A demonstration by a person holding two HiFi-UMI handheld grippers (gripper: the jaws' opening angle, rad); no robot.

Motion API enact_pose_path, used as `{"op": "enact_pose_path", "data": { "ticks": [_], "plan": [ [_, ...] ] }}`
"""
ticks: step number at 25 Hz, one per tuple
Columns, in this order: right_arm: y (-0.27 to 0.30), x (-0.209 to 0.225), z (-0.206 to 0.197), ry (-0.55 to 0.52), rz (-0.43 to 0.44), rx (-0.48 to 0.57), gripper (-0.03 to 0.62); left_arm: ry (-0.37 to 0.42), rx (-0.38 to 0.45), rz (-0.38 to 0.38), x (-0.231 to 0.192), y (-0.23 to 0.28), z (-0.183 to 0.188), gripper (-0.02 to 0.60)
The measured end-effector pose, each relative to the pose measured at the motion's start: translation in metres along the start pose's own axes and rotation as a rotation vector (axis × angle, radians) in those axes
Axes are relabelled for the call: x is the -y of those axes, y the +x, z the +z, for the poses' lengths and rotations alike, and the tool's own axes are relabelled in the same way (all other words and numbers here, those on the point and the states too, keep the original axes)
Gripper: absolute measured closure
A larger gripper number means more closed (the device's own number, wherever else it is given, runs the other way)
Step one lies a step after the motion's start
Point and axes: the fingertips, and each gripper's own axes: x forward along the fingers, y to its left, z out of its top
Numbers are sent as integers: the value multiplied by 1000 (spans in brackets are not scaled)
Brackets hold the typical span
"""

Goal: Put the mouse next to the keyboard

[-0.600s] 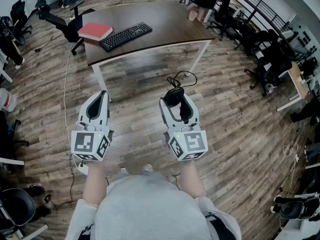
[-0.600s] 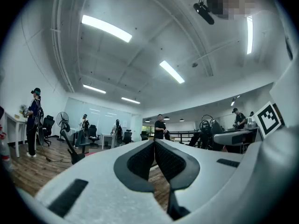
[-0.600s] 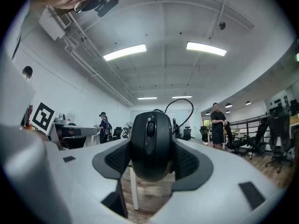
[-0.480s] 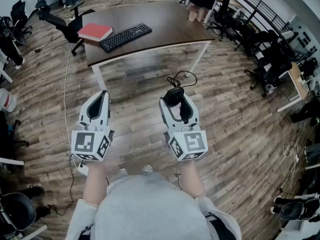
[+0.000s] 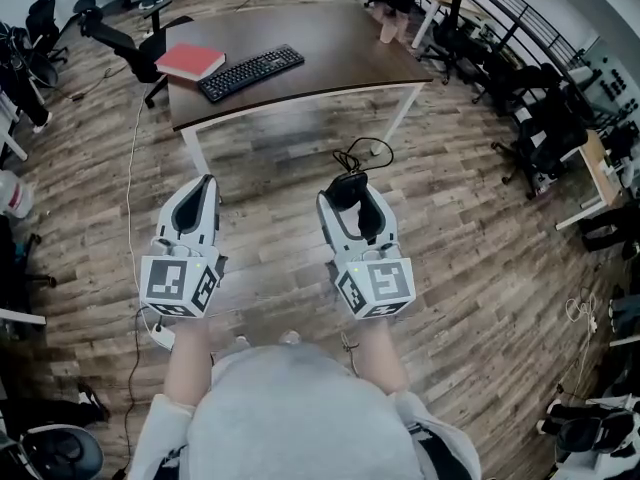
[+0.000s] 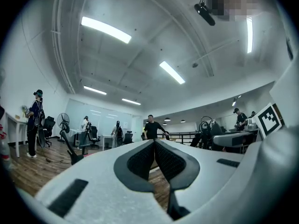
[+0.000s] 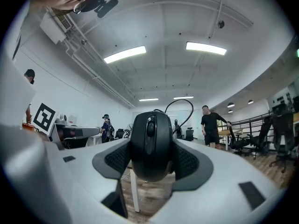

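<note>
Head view: white right gripper (image 5: 352, 200) at centre pinches black corded mouse (image 5: 349, 186), well apart from black keyboard (image 5: 252, 72) on dark wooden table (image 5: 330, 38), upper left. Left gripper view: white left gripper (image 6: 154, 146) pressed together, empty. Right gripper view: jaws clasp mouse's sides

place: open-plan office | cues: desk (image 5: 340, 38), keyboard (image 5: 252, 72), swivel chairs (image 5: 138, 60), ceiling strip lights (image 6: 105, 29), wood-plank floor (image 5: 450, 218)
</note>
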Motion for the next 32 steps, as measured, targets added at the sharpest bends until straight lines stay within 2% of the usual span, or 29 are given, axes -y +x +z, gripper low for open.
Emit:
{"op": "enact_pose_path", "data": {
  "ticks": [11, 16, 26, 32],
  "plan": [
    [-1, 24, -7, 32, 10, 12, 347, 17, 16, 27, 12, 12, 0, 571],
    [18, 37, -11, 40, 3, 11, 347, -1, 16, 7, 8, 37, -8, 571],
    [103, 66, -15, 22, -20, 19, 347, 1, 30, -11, -38, 119, -14, 571],
    [168, 78, -15, 18, -32, 31, 347, -6, 47, -8, -84, 169, -12, 571]
  ]
}}
